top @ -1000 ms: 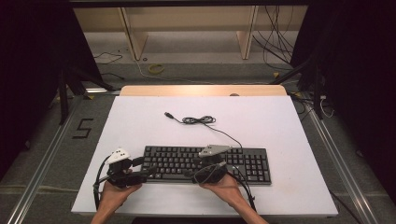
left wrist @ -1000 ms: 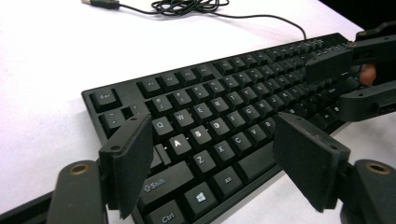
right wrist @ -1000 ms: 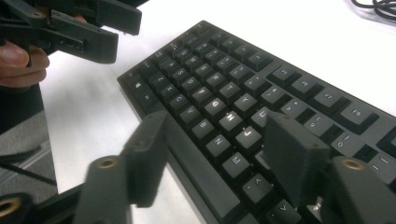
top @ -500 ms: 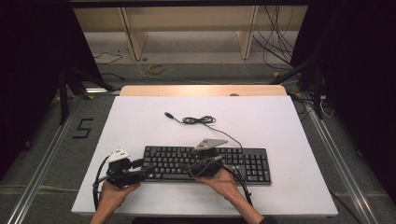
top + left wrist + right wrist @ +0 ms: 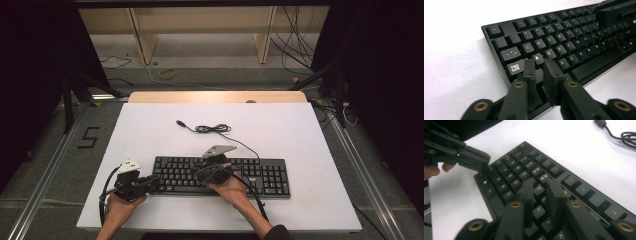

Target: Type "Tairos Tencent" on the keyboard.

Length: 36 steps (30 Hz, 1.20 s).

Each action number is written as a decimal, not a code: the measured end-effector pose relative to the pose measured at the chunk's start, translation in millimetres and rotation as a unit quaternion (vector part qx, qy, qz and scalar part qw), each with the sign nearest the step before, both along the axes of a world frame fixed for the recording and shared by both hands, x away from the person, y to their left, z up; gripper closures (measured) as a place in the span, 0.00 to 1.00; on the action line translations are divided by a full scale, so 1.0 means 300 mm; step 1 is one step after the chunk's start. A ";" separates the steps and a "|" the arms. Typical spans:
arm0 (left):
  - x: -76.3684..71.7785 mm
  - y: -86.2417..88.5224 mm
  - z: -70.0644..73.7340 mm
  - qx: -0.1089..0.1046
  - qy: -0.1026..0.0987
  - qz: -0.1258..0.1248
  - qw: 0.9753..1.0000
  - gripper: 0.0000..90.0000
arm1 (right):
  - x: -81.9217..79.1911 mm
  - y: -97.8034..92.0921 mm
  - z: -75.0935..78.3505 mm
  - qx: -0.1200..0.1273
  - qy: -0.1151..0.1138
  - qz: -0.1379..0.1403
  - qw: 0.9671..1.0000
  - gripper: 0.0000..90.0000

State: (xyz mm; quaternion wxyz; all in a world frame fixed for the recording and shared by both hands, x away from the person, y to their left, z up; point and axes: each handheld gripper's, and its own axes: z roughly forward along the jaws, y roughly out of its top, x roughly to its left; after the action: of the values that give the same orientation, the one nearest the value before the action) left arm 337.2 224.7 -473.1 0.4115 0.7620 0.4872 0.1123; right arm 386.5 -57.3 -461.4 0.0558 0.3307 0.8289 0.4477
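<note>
In the high view, a black keyboard (image 5: pixel 220 175) is lying across the near half of the white table (image 5: pixel 150 130), its cable (image 5: pixel 212 129) trailing away toward the far side in a loose coil. The left gripper (image 5: pixel 152 181) is sitting at the keyboard's left end, held by the person's left hand (image 5: pixel 120 207), while the right gripper (image 5: pixel 212 170) is hovering over the middle rows of keys, the right hand (image 5: pixel 232 190) resting behind it. In the left gripper view, the left gripper (image 5: pixel 539 65) is pointing down at the keys near Caps Lock and A, its jaws standing almost together with only a narrow slit between them and nothing held; whether the tips are touching the keys cannot be told. In the right gripper view, the right gripper (image 5: pixel 541 186) is hanging over the keys around T, its jaws likewise nearly closed and gripping nothing, and the left gripper (image 5: pixel 477 161) is showing farther off at the keyboard's (image 5: pixel 524 167) corner.
</note>
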 end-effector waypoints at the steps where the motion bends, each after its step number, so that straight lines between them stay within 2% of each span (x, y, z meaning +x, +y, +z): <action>1: 0.001 -0.001 -0.001 0.004 0.000 -0.002 1.000 0.92 | 0.002 0.004 -0.002 -0.002 0.000 0.001 1.000 0.92; 2: 0.003 -0.001 -0.003 0.008 0.001 -0.004 1.000 0.92 | 0.002 0.004 -0.002 -0.002 0.000 0.001 1.000 0.92; 4: 0.006 -0.003 -0.006 0.009 0.004 -0.002 1.000 0.98 | 0.009 0.020 -0.006 -0.007 0.001 0.001 1.000 0.99; 6: 0.008 -0.003 -0.009 0.011 0.006 -0.003 1.000 0.99 | 0.011 0.026 -0.007 -0.009 0.001 0.001 1.000 1.00; 15: 0.012 -0.006 -0.014 0.020 0.013 -0.006 1.000 0.99 | 0.035 0.083 -0.026 -0.032 0.004 -0.001 0.999 1.00; 36: 0.018 -0.008 -0.019 0.024 0.019 -0.006 1.000 0.99 | 0.050 0.114 -0.057 -0.050 0.013 -0.011 0.999 1.00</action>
State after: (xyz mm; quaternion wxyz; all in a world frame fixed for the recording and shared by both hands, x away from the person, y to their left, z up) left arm 342.7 222.2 -478.9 0.3843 0.7768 0.4875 0.1064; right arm 401.6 -23.0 -478.6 0.0659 0.3423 0.8472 0.4010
